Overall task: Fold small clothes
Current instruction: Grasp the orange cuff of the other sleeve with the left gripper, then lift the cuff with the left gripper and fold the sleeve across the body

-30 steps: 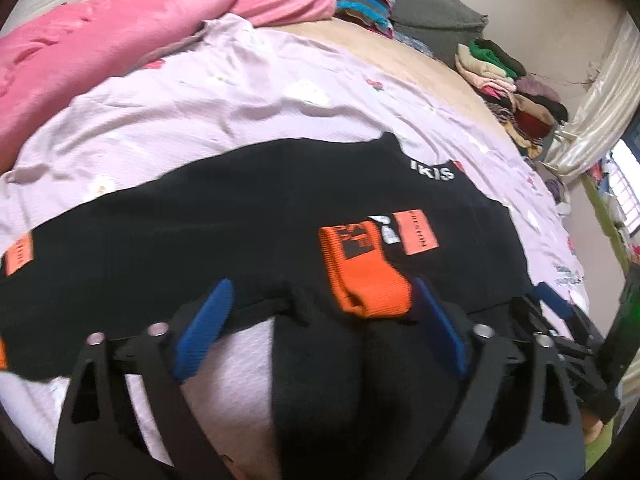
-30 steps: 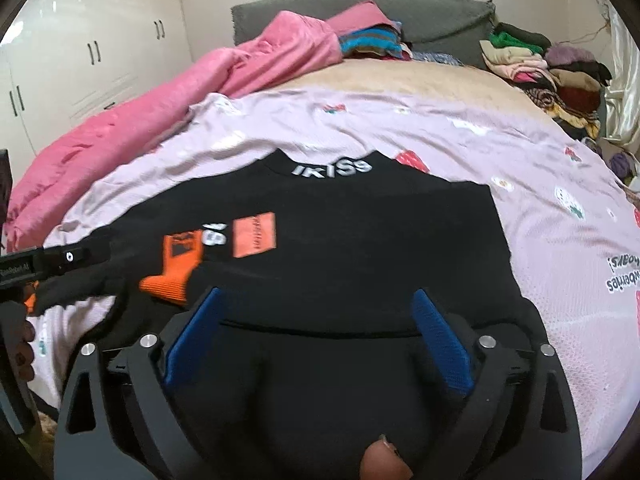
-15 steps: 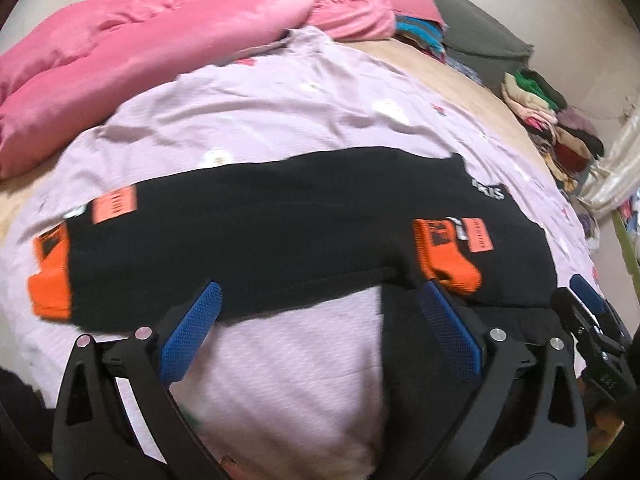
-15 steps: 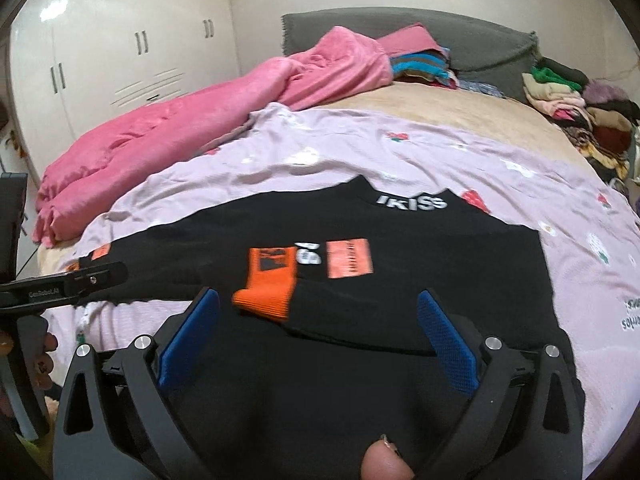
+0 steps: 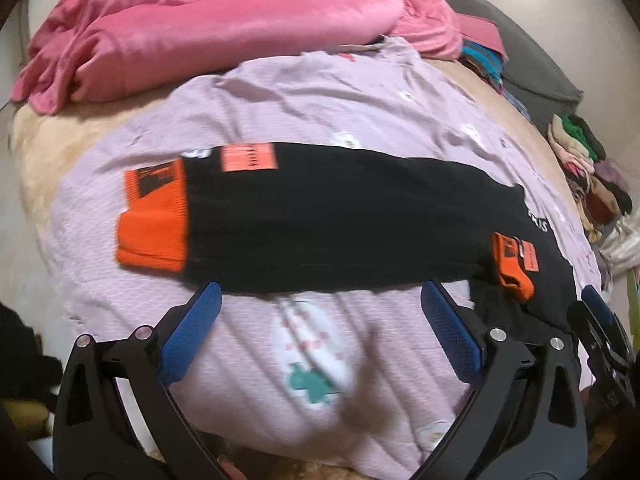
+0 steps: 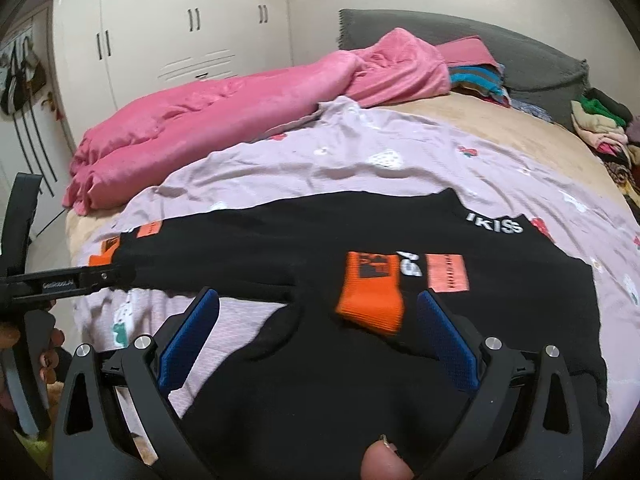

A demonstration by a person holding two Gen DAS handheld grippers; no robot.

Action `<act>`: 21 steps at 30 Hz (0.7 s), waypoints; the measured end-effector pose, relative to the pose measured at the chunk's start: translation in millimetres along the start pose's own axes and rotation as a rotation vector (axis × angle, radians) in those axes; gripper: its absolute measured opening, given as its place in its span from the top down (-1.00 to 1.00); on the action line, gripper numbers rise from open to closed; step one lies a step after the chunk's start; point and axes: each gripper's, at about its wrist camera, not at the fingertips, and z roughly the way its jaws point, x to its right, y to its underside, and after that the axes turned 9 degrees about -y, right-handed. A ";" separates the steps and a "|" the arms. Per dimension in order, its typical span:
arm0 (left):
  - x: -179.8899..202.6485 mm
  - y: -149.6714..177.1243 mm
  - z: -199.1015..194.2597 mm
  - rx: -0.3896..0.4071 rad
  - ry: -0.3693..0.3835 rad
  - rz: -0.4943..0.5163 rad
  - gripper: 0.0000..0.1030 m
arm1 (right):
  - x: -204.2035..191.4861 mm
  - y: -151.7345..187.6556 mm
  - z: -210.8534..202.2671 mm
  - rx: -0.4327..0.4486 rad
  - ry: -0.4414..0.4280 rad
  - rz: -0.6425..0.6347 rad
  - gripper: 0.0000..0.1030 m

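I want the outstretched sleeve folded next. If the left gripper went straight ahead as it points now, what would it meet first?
Probably the black sleeve, lying just beyond the open left gripper; only lilac sheet shows between the fingers. Depth is unclear.

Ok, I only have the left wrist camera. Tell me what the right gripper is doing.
Observer: The right gripper is open and holds nothing; it hangs over the chest of the black shirt.
Operator: Read me the collar. It's blurred here.
Observer: The collar reads IKISS in white letters.
Operator: Say what stands beyond the pink blanket.
Observer: A white wardrobe with dark handles stands past the pink blanket.
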 end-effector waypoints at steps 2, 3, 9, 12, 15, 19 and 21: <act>-9.2 -1.3 1.6 -0.006 0.003 -0.025 -0.81 | -7.8 -1.3 3.4 -0.004 -0.013 -0.012 -0.91; -13.8 -1.8 3.1 -0.009 -0.002 -0.040 -0.81 | -11.7 -1.7 4.7 -0.005 -0.019 -0.019 -0.91; -42.1 -3.7 15.4 -0.019 0.002 -0.161 -0.81 | -24.4 -0.2 8.3 -0.011 -0.041 -0.035 -0.91; -53.8 -4.4 21.5 -0.034 0.010 -0.221 -0.81 | -25.4 2.5 8.4 -0.015 -0.041 -0.035 -0.91; -66.7 -6.5 29.0 -0.043 0.032 -0.290 -0.79 | -22.2 4.8 7.5 -0.016 -0.039 -0.021 -0.91; -75.6 -12.2 34.1 -0.029 0.025 -0.331 -0.30 | -16.9 7.6 6.9 -0.016 -0.035 0.002 -0.91; -80.6 -16.9 38.6 -0.040 0.021 -0.354 0.03 | -14.4 8.8 5.7 -0.015 -0.035 0.011 -0.91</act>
